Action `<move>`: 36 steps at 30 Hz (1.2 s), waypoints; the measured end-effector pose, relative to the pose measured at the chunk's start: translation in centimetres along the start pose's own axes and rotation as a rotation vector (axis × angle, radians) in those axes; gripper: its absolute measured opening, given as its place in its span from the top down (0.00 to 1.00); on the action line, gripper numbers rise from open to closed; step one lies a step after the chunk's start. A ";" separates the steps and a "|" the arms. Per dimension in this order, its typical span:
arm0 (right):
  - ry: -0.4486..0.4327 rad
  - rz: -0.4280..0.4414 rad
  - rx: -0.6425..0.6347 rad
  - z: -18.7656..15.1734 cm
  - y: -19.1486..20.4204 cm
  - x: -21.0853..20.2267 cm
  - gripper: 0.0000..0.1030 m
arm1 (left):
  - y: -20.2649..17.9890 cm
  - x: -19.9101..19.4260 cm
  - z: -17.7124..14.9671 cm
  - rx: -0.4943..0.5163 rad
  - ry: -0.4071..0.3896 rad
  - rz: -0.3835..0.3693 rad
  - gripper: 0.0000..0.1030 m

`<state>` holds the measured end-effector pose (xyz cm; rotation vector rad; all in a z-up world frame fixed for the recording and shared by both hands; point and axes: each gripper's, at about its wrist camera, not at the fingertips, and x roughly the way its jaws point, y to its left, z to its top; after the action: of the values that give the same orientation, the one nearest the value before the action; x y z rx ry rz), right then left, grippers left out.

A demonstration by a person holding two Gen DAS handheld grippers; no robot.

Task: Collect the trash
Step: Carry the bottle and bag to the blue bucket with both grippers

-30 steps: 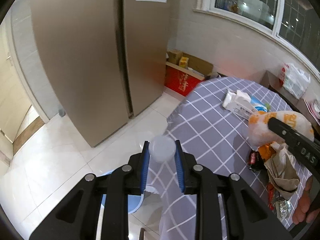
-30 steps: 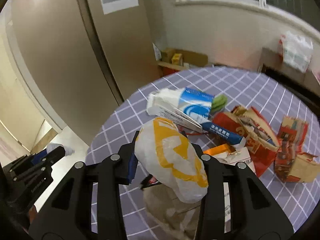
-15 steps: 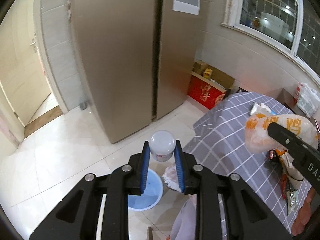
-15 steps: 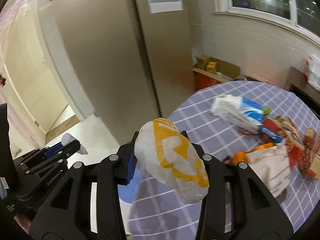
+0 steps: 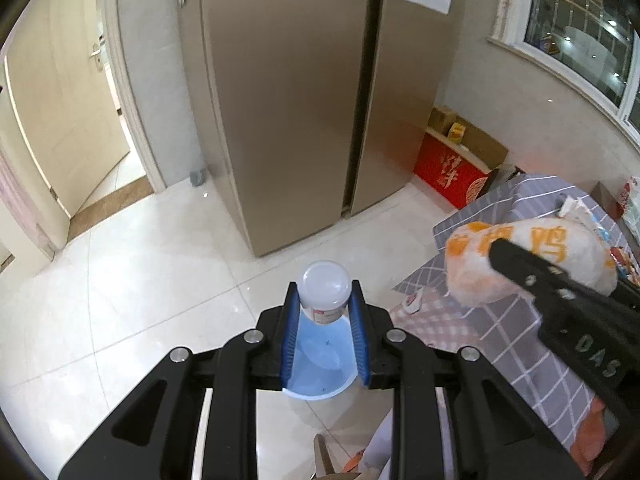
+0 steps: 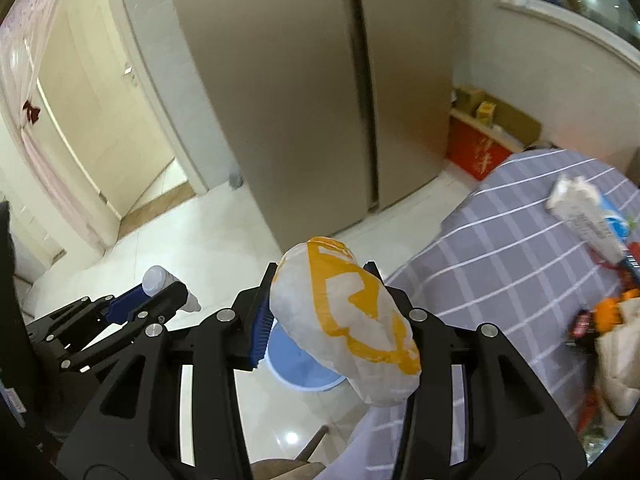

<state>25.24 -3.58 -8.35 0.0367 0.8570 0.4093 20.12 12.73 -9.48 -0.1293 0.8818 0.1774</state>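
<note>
My left gripper (image 5: 325,304) is shut on a small white plastic bottle (image 5: 325,292) and holds it above a blue bin (image 5: 320,364) on the floor. My right gripper (image 6: 320,296) is shut on a crumpled white and orange bag (image 6: 344,320), also above the blue bin (image 6: 304,364). The bag (image 5: 528,256) shows at right in the left wrist view. The left gripper with the bottle (image 6: 158,280) shows at left in the right wrist view. More trash (image 6: 592,220) lies on the checked table (image 6: 512,248).
A tall gold fridge (image 5: 304,92) stands ahead. A red box (image 5: 452,176) with cartons sits by the wall. An open doorway (image 5: 60,120) is at left. A chair back (image 5: 324,456) shows low beside the table edge (image 5: 440,300).
Both grippers have swung left from over the table to over the floor, each still holding its item. The blue bin has come to lie under both.
</note>
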 end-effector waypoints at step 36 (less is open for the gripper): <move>0.188 -0.006 0.012 -0.4 1.5 7.7 0.12 | 3.5 10.9 -2.5 -0.016 0.256 0.006 0.77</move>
<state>28.94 0.55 -13.93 0.0069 1.0447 0.4064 24.30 16.78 -19.67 -0.1669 1.1363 0.1761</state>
